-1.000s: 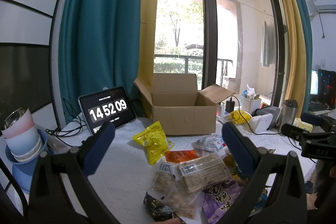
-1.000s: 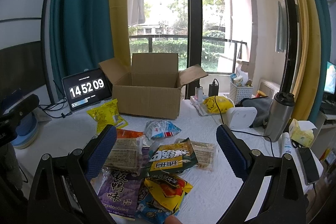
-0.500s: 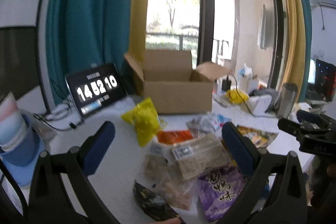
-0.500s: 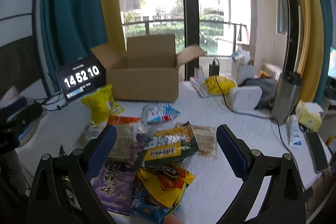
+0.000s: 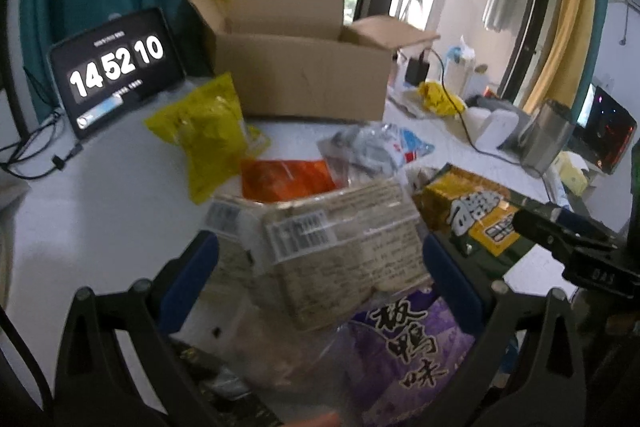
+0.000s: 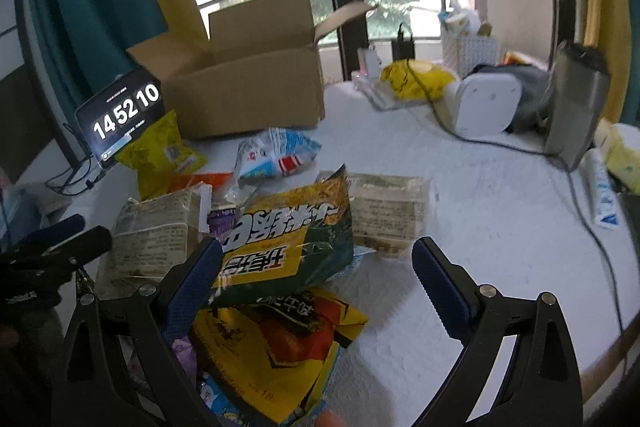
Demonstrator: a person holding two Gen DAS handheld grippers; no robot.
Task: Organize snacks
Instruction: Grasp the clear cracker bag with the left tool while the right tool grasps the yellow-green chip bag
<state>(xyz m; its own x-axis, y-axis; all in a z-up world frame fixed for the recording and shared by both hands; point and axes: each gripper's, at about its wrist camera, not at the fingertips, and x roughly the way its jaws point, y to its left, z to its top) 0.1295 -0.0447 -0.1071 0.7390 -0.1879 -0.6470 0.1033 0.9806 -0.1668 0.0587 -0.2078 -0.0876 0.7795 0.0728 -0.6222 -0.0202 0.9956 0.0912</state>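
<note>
A heap of snack packets lies on the white table (image 6: 500, 227) in front of an open cardboard box (image 5: 296, 75) (image 6: 244, 83). My left gripper (image 5: 320, 275) is open, its blue pads on either side of a clear cracker pack (image 5: 332, 247), above a purple bag (image 5: 404, 359). My right gripper (image 6: 316, 275) is open over a green and yellow bag (image 6: 288, 239) and a yellow and red packet (image 6: 280, 339). A yellow bag (image 5: 204, 127) (image 6: 160, 151), an orange packet (image 5: 288, 179) and a blue and white packet (image 6: 276, 155) lie closer to the box. A second cracker pack (image 6: 384, 215) sits to the right.
A tablet clock (image 5: 116, 67) (image 6: 120, 115) reading 14 52 10 leans left of the box, with cables beside it. On the right stand a steel tumbler (image 6: 576, 107), a white device (image 6: 488, 103), a tube (image 6: 604, 191) and a white basket (image 6: 468, 51). Window and curtains lie behind.
Both grippers have dropped and tilted down toward the snack heap, which now fills the lower views. The clock went from 14 52 09 to 14 52 10. Both stay open.
</note>
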